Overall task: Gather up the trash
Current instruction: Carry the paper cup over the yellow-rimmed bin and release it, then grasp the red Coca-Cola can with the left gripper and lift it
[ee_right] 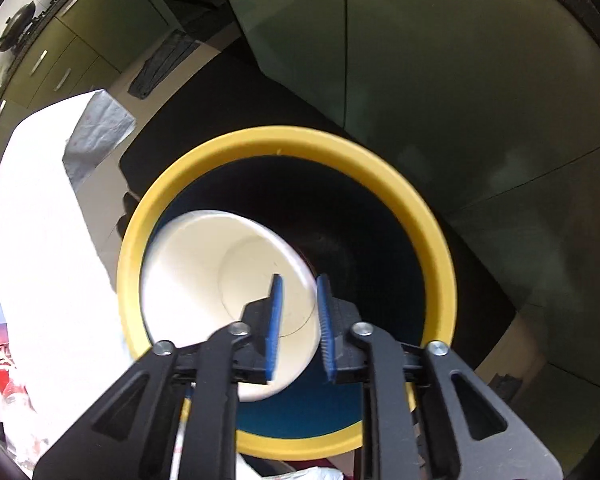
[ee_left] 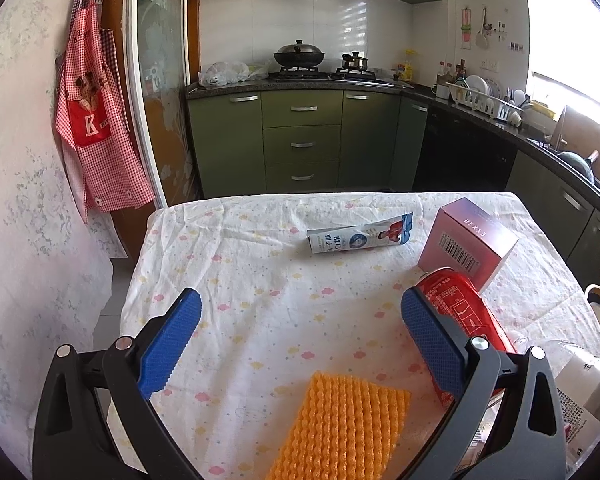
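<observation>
- Directly over the yellow-rimmed bin [ee_right: 420,216], the right gripper [ee_right: 300,320] points down — jaws slightly parted, the white paper cup [ee_right: 204,280]'s rim between them, pads not pressing.
- Left gripper [ee_left: 300,340] hangs wide open and empty above the bench [ee_left: 260,280] — red can [ee_left: 460,308], pink box [ee_left: 468,236], sachet [ee_left: 360,236], orange sponge [ee_left: 340,428].

Black jaws, blue ribbed pads [ee_left: 168,344], silver screws

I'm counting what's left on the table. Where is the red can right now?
In the left wrist view, the red can lies on its side at the table's right, just outside the open left gripper, before the pink box.
</observation>
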Motion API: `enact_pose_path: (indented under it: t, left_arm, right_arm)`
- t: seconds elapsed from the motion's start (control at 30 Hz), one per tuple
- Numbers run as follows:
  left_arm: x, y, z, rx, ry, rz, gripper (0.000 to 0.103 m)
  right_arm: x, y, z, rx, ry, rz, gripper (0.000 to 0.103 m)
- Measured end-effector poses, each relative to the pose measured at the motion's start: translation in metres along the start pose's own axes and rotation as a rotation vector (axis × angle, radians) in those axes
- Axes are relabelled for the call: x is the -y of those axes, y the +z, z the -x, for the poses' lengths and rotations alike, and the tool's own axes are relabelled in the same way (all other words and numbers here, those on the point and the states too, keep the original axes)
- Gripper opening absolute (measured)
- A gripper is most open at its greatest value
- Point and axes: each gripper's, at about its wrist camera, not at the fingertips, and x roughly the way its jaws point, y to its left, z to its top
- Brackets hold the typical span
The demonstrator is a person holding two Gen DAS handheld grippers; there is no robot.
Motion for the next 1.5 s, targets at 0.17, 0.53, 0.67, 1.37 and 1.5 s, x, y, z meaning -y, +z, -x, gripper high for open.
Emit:
enact_pose_path:
  t: [0.17,0.53,0.67,1.37,1.5]
  left_arm:
    - [0.003,-0.001,-0.002,-0.011,-0.009,-0.012,0.099]
    - [0.024,0.005,0.007,-0.109,-0.113,-0.034,0.099]
    - [0.046,0.011,0.007,-0.223,-0.173,-0.067,0.099]
    - [0.1,0.014,-0.085,-0.735,-0.21,-0.009,0.083]
    - [0.106,0.011,-0.093,-0.741,-0.212,-0.016,0.068]
  right_arm:
    - [-0.009,-0.01,0.02,0.043,0.04,0.017,0.028]
    - [-0.043,-0.056,0.035,0.072,0.155,0.145,0.032]
    - [-0.046,-0.062,0.038,0.077,0.179,0.168,0.033]
    - [-0.045,-0.076,0.04,0.077,0.244,0.203,0.035]
    - [-0.045,-0.076,0.032,0.066,0.249,0.203,0.035]
